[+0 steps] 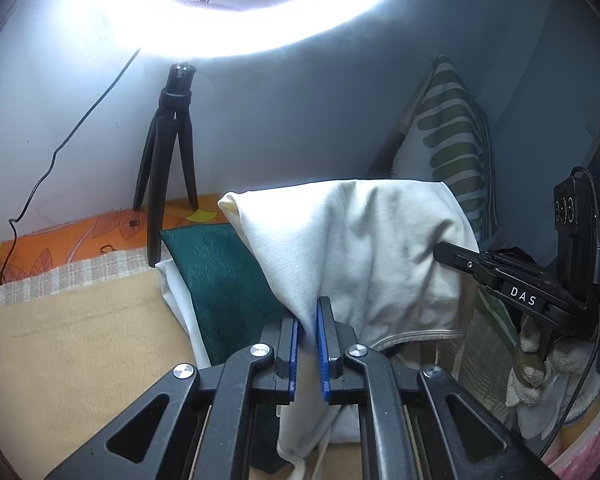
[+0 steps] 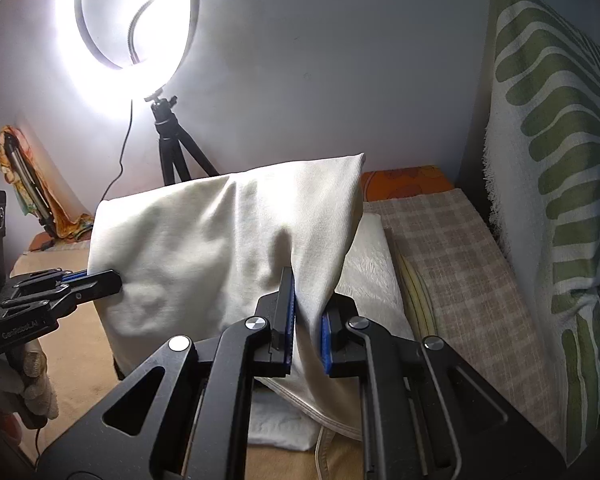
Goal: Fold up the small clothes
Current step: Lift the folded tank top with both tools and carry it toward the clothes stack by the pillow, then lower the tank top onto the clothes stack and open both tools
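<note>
A white garment [image 1: 364, 248] hangs stretched between both grippers above the bed. My left gripper [image 1: 308, 320] is shut on one edge of it, the cloth pinched between the blue pads. The right gripper [image 2: 308, 312] is shut on the garment's [image 2: 220, 240] other edge. In the left wrist view the right gripper [image 1: 460, 262] shows at the right, held by a gloved hand [image 1: 540, 364]. In the right wrist view the left gripper [image 2: 104, 278] shows at the left, clamped on the cloth's side. The garment's hemmed lower edge [image 2: 320, 412] droops below the jaws.
A ring light [image 1: 260, 12] on a black tripod [image 1: 168, 168] stands by the wall. A green cushion [image 1: 224, 280] and white folded cloth [image 2: 372, 272] lie under the garment. A green-striped towel [image 2: 556, 184] hangs at right. Beige bedding [image 1: 80, 340] and a checked blanket [image 2: 460, 272] cover the bed.
</note>
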